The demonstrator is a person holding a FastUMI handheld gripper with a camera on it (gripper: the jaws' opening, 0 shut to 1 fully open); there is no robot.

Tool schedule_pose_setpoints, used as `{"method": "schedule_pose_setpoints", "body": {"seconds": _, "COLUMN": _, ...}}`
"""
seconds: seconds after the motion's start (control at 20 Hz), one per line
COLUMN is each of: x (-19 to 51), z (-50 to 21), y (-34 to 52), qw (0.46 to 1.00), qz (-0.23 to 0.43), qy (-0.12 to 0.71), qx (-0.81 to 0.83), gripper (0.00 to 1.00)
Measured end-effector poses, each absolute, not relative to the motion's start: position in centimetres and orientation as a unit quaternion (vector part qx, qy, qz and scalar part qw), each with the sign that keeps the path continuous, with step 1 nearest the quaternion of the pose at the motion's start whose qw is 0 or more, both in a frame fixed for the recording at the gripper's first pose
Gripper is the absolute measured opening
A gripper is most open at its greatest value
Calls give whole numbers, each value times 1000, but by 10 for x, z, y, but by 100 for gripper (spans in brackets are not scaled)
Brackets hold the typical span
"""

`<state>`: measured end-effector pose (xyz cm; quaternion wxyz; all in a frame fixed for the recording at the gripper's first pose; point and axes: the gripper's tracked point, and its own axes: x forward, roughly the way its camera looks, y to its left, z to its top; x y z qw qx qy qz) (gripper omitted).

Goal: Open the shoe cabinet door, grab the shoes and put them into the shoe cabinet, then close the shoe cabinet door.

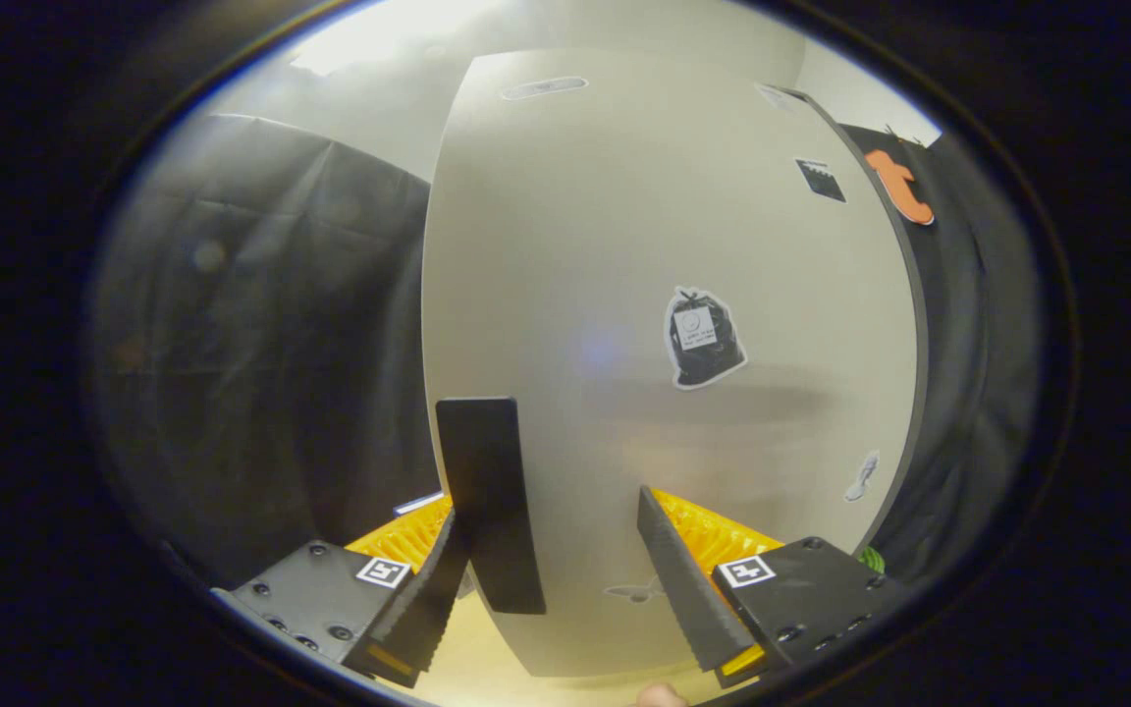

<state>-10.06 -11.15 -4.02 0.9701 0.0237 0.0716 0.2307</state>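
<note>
Facing the hand-held gripper [565, 579] head-on stands the cabinet door [664, 245], a pale flat panel close ahead and reaching well above the fingers. Its dark handle [489, 501] is a narrow upright bar near the door's left edge, long axis vertical. The handle lies just ahead of the fingers, toward the left one: its lower part overlaps the left finger [423, 599], though I cannot tell whether they touch. The right finger [688, 579] stands apart from the handle, with bare door showing between them. So the hand-held gripper is spread wide and holds nothing.

The move in hand looks like the door step of the task. To take the handle, the fingers would need to shift a little left so the bar sits between them, then close across its narrow width. Whether the door is fully shut or slightly ajar is hard to judge; dark cloth shows past both its edges.

The shoes cannot be made out here.

On the door are several stickers: a dark bag-shaped sticker [703, 337] with a small white tag, a small dark square one [821, 180] higher up, a pale oval [543, 87] near the top, and faint pale shapes low down. Their writing is too small to read. Each finger mount carries a square black-and-white marker [384, 571].
</note>
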Motion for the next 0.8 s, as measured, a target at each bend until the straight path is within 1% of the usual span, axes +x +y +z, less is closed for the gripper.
{"method": "schedule_pose_setpoints", "body": {"seconds": 0.8, "x": -101, "z": -38, "y": -113, "qw": 987, "qz": 148, "qy": 59, "qx": 30, "gripper": 97}}
